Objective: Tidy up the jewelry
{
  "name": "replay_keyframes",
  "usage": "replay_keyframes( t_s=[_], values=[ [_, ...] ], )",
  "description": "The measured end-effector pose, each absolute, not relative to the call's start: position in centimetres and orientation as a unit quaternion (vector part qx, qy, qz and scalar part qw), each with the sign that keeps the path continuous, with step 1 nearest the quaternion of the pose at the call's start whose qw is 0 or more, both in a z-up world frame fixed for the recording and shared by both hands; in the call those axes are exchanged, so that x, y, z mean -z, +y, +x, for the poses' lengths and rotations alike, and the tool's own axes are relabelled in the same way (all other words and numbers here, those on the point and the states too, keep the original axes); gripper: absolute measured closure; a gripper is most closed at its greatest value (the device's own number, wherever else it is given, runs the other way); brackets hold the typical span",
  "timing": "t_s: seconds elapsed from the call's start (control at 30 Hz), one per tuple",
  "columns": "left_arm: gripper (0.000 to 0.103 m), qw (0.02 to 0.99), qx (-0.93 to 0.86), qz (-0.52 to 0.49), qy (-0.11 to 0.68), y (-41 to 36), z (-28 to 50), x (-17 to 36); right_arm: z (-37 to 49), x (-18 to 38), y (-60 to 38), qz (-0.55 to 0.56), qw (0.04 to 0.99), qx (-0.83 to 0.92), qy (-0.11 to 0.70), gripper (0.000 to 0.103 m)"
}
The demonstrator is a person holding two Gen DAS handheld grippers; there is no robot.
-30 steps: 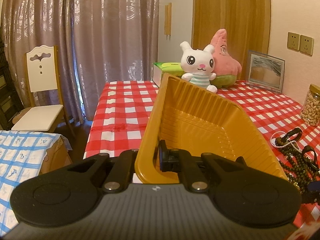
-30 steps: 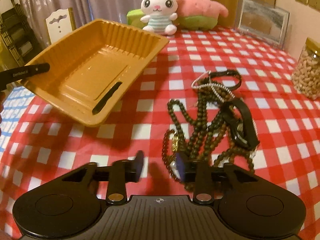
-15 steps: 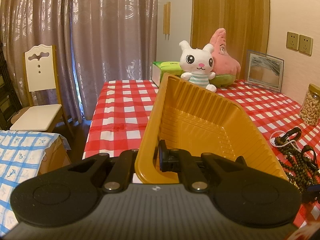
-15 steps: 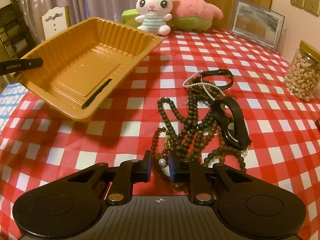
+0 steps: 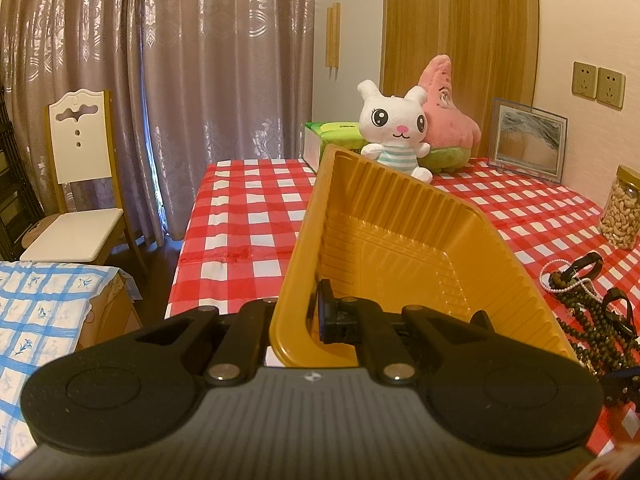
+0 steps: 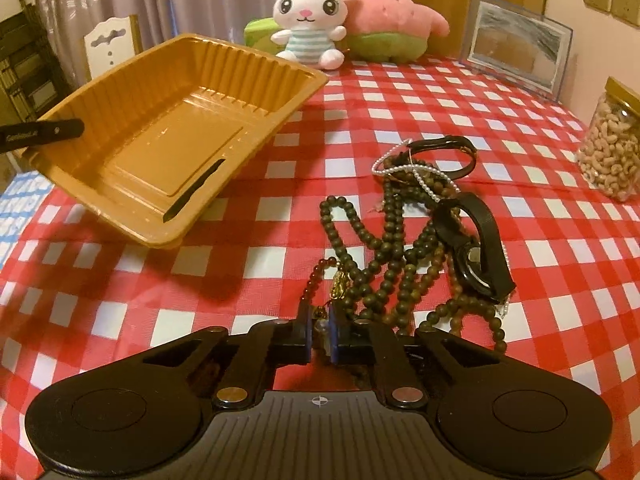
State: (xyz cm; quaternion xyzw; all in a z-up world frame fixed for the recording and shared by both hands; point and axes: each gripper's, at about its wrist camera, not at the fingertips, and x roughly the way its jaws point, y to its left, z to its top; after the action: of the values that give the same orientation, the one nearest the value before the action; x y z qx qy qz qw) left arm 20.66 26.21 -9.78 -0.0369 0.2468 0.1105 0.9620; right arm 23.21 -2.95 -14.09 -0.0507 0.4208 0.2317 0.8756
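Since a second ago, the right gripper (image 6: 320,338) has been narrowing from well apart to a thin gap, and its jaws are closing on the near end of a reddish bead bracelet (image 6: 316,280) with a gold charm; the beads between the pads are mostly hidden, so what exactly is pinched is hard to make out. That bracelet's lower part is disappearing behind the fingers. Just right of it, the dark bead necklace (image 6: 384,252), a pearl strand (image 6: 416,178) and two black bands (image 6: 476,240) are lying tangled on the checked tablecloth (image 6: 460,120), strands crossing each other.

Left of the tangle, the left gripper (image 5: 312,316) is pinching the near wall of the orange tray (image 5: 400,232) fully shut, one finger inside and one outside, holding the tray tilted and apart from the cloth. The right gripper is pointing steeply down at the pile.

Beyond the tangle, a white plush rabbit (image 6: 308,20), a pink plush star (image 6: 392,12) and a picture frame (image 6: 516,44) are standing; a nut jar (image 6: 612,144) is sitting to the right.
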Motion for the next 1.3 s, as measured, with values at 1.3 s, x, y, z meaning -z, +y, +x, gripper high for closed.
replay_keyframes(
  t_s=[1.3],
  values=[
    [0.097, 0.962, -0.103, -0.036, 0.25, 26.3, 20.5, 9.8, 24.8, 9.5, 5.6, -0.02, 0.853, -0.386, 0.35, 0.094]
  ],
)
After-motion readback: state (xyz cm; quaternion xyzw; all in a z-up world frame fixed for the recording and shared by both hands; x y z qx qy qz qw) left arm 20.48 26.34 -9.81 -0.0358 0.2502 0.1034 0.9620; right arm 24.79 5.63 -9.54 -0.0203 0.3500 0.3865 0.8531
